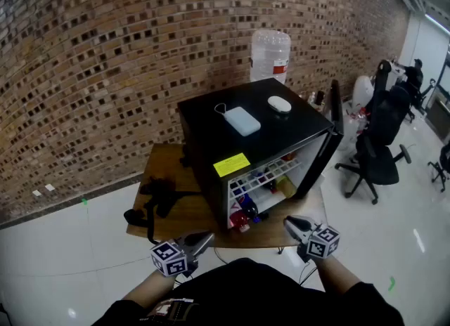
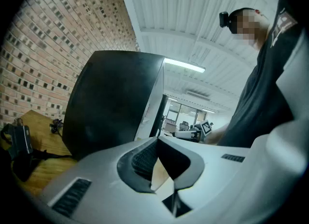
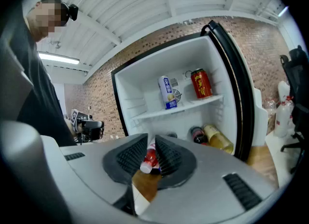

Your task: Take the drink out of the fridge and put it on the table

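Observation:
A black mini fridge [image 1: 246, 142] stands on a wooden table [image 1: 176, 216] with its door [image 1: 330, 135] swung open to the right. On its shelf stand a blue-and-white can [image 3: 167, 91] and a red can [image 3: 201, 83]. On the fridge floor lie a red bottle [image 3: 150, 158] with a white cap, a dark-capped bottle [image 3: 197, 134] and a yellowish bottle [image 3: 217, 138]. My right gripper [image 1: 292, 223] hovers in front of the fridge, apart from it. Its jaws stand a narrow gap apart, and the red bottle shows through that gap. My left gripper [image 1: 204, 237], low at the fridge's left corner, is shut on nothing.
A white power bank [image 1: 241, 120] and a white oval object [image 1: 279, 104] lie on top of the fridge. Black gear with cables [image 1: 160, 194] sits on the table's left part. A water jug [image 1: 271, 54] stands behind, and office chairs [image 1: 376, 149] to the right.

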Demonstrator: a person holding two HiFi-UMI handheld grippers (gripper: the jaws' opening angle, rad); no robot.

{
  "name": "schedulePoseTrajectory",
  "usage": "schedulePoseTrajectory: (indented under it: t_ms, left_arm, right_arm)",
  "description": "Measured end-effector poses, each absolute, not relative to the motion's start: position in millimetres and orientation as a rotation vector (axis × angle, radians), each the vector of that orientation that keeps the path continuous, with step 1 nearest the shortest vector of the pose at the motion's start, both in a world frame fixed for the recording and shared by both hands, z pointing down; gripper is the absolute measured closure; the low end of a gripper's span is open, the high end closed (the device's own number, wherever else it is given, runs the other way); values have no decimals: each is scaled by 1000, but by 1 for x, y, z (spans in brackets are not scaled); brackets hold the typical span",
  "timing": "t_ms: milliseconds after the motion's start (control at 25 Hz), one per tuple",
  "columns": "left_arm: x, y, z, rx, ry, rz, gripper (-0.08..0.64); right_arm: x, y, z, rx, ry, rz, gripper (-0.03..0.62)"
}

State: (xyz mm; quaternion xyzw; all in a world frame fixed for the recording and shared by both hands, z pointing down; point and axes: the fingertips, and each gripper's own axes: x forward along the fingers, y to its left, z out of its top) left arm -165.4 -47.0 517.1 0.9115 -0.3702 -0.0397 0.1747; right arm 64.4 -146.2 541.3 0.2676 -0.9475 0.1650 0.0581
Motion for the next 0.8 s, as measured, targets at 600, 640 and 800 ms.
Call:
schedulePoseTrajectory:
  t_ms: [600,640,800]
  left_arm:
    - [-200,-35,512,2541,-1155,-126,565]
    - [-204,-34,512,2534,-1166,-127,565]
    - [-216,-30,515,2515,-1200,-125,565]
  right_arm:
    - [-43,-303,408,891,-2891,141,261]
    - [-49,-308,406,883,-2889,134,261]
    - [-74,-319,408,859,-2856,61,261]
